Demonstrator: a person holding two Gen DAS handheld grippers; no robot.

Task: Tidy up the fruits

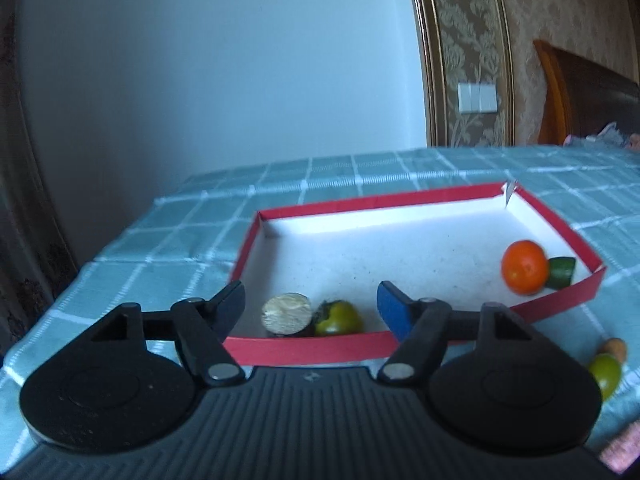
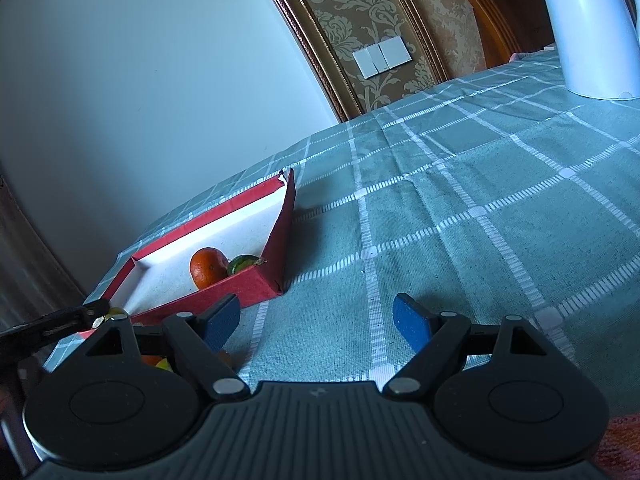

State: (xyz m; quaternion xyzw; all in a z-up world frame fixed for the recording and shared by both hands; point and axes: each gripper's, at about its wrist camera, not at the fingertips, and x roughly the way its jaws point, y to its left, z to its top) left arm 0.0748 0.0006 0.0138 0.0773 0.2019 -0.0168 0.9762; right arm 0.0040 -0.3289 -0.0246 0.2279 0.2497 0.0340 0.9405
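Observation:
A shallow red box (image 1: 304, 350) with a white inside lies on the checked cloth. In it are an orange (image 1: 525, 266), a dark green piece (image 1: 562, 272) beside it at the right wall, a pale cut fruit half (image 1: 286, 313) and a green fruit (image 1: 339, 317) at the near wall. My left gripper (image 1: 311, 304) is open and empty above the near wall, over those two fruits. My right gripper (image 2: 317, 320) is open and empty over the cloth, right of the box (image 2: 240, 286). The orange (image 2: 208, 267) also shows in the right wrist view.
A green fruit (image 1: 608, 372) with an orange piece (image 1: 615, 349) behind it lies on the cloth right of the box. A white stand (image 2: 592, 28) rises at the far right. The teal checked tablecloth (image 2: 480, 208) stretches right. The left gripper's tip (image 2: 80, 316) shows at the left.

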